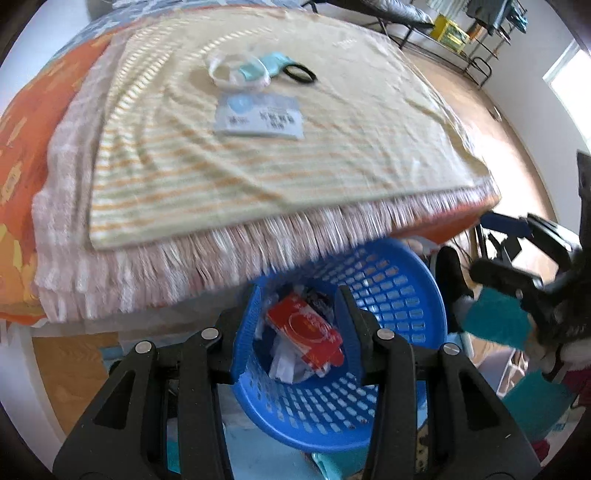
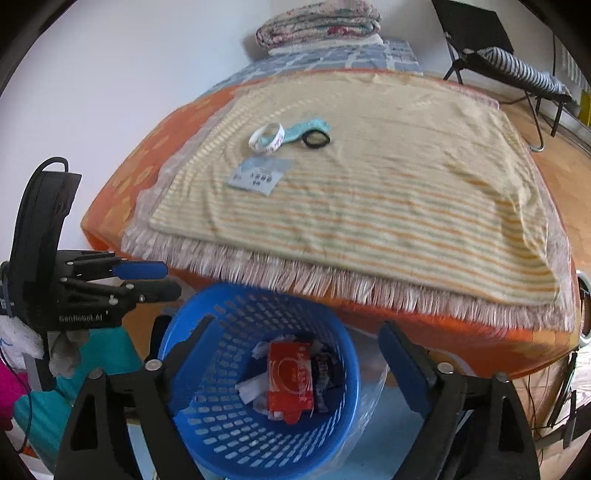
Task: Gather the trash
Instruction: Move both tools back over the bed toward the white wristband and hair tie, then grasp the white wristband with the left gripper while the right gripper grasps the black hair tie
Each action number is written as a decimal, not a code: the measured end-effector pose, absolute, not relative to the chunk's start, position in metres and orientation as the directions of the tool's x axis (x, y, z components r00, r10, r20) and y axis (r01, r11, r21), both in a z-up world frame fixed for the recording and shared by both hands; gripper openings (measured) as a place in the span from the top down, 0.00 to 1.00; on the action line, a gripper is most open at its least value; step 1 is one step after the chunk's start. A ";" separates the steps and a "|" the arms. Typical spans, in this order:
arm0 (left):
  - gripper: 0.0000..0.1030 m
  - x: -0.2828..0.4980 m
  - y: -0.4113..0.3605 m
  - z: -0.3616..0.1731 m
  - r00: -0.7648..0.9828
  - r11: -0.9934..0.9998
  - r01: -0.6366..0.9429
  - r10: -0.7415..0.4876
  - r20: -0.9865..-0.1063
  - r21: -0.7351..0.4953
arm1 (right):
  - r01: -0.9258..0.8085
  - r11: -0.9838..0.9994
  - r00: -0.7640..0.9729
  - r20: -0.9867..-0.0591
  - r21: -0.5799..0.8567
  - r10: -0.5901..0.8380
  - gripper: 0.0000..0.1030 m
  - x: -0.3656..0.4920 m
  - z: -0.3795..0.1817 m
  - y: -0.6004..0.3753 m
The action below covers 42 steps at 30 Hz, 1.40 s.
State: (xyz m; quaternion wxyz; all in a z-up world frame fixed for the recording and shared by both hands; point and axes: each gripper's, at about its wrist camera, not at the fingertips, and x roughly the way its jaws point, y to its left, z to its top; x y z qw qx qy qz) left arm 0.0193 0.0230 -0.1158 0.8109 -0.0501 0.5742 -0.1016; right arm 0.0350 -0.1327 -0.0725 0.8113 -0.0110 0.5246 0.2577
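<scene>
A blue plastic basket (image 1: 391,288) (image 2: 221,314) stands on the floor at the foot of the bed. In it lie a red wrapper (image 1: 306,332) (image 2: 291,376) and white scraps. My left gripper (image 1: 295,310) is open and empty right above the basket. My right gripper (image 2: 295,339) is open and empty, its fingers wide on either side of the basket. On the striped towel lie a pale blue packet (image 1: 258,116) (image 2: 258,175), a white ring (image 1: 236,70) (image 2: 266,137), a teal strip (image 2: 306,129) and a black hair tie (image 1: 300,73) (image 2: 316,139).
The striped towel (image 1: 332,147) (image 2: 406,206) covers an orange bedsheet (image 1: 26,122) (image 2: 140,166). A folded quilt (image 2: 317,22) lies at the bed's head. A black folding chair (image 2: 491,48) stands on the wooden floor to the right.
</scene>
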 end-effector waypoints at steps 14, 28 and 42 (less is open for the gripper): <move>0.59 0.100 0.057 -0.077 0.411 0.981 0.016 -0.183 -0.893 -0.194 | -0.396 0.903 0.410 -0.848 0.166 0.335 0.10 0.089 -0.044 -0.126; 0.59 0.174 0.083 -0.081 0.425 0.967 -0.078 -0.188 -0.886 -0.242 | -0.379 0.910 0.400 -0.857 0.168 0.324 0.10 0.172 -0.040 -0.119; 0.67 0.229 0.103 -0.110 0.400 0.931 -0.200 -0.206 -0.893 -0.304 | -0.323 0.893 0.294 -0.864 0.313 0.409 0.29 0.232 -0.069 -0.098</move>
